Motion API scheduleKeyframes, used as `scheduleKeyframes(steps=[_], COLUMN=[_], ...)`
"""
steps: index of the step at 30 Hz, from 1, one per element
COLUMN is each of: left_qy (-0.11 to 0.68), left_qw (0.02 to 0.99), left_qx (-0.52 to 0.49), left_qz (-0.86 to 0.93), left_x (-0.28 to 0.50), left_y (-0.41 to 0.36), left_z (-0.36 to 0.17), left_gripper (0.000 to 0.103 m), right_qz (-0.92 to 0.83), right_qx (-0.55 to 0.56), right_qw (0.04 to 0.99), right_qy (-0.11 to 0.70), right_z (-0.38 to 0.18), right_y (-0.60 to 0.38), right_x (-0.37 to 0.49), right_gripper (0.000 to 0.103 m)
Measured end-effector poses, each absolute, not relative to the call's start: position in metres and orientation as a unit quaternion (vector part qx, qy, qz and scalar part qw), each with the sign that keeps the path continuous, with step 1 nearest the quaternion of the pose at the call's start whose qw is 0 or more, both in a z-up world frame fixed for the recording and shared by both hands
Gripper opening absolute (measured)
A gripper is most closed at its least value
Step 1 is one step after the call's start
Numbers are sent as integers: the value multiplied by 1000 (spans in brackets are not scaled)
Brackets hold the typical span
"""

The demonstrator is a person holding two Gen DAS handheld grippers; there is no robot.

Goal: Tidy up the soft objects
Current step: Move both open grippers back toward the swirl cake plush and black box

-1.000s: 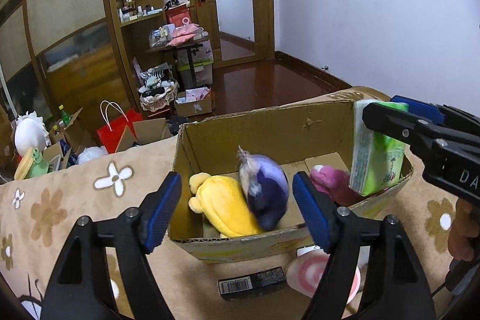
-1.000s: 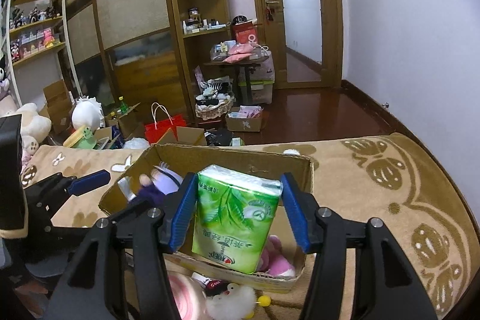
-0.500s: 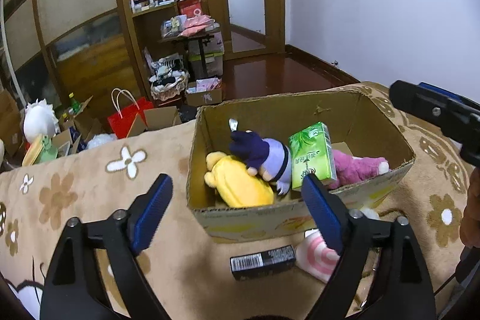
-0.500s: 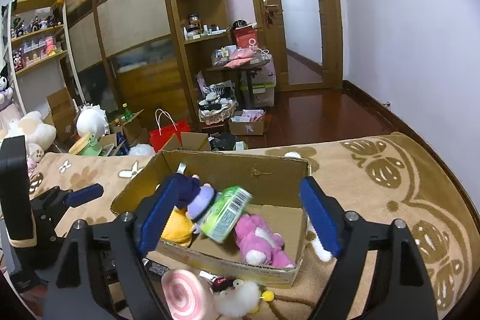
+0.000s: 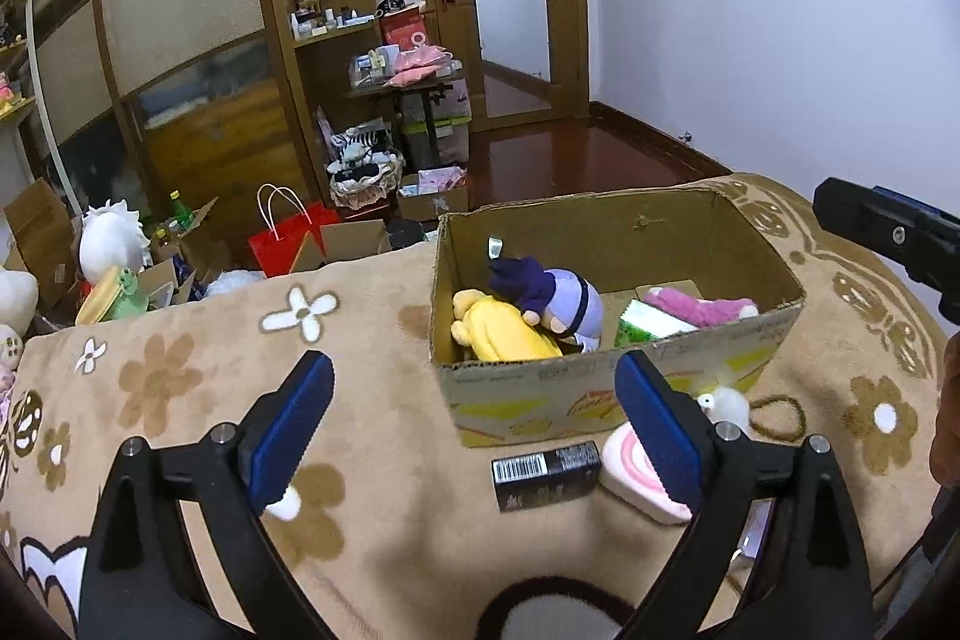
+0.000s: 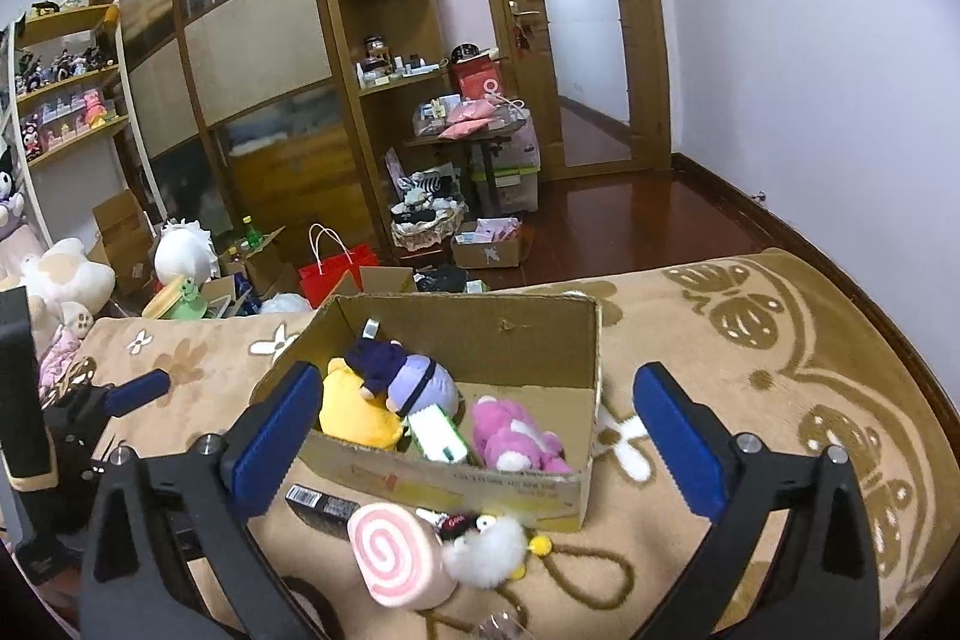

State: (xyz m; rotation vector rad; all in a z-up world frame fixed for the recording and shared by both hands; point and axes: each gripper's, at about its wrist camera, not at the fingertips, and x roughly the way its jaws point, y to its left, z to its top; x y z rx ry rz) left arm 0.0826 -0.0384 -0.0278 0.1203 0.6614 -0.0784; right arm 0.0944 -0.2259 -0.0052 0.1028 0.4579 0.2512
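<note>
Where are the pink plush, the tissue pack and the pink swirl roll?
pink plush point(image 6: 510, 436), right wrist view, its body.
tissue pack point(image 6: 438, 436), right wrist view, its white top face.
pink swirl roll point(image 6: 384, 550), right wrist view, its spiral end.

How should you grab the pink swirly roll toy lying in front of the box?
Grip the pink swirl roll cushion across its curved sides, coming from above with the open right gripper. It lies with the swirl face up, clear of the cardboard box, probably squashy enough to pinch.

Right gripper point(image 6: 480, 436) jaws just opened wide, nothing between them. Beyond: cardboard box point(image 6: 540, 334) holding yellow plush point(image 6: 354, 415), purple-haired doll point(image 6: 408, 379), green tissue pack point(image 6: 441, 436), pink plush point(image 6: 516, 439). Near side: pink swirl cushion point(image 6: 390, 556), white fluffy chick point(image 6: 489, 550). Left gripper point(image 6: 135, 391) far left.
</note>
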Motion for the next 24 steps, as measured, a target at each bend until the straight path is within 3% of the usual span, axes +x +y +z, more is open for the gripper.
scheduleKeyframes(steps=[24], left_qy=[385], left_qw=[922], left_qx=[11], left_qz=[-26], left_x=[59], left_y=[-11], left_z=[-26], left_gripper=[95], right_qz=[76], right_qx=[75], right_qw=[941], right_qy=[322], right_z=[-31], right_y=[-238], right_x=[49], right_gripper=[103])
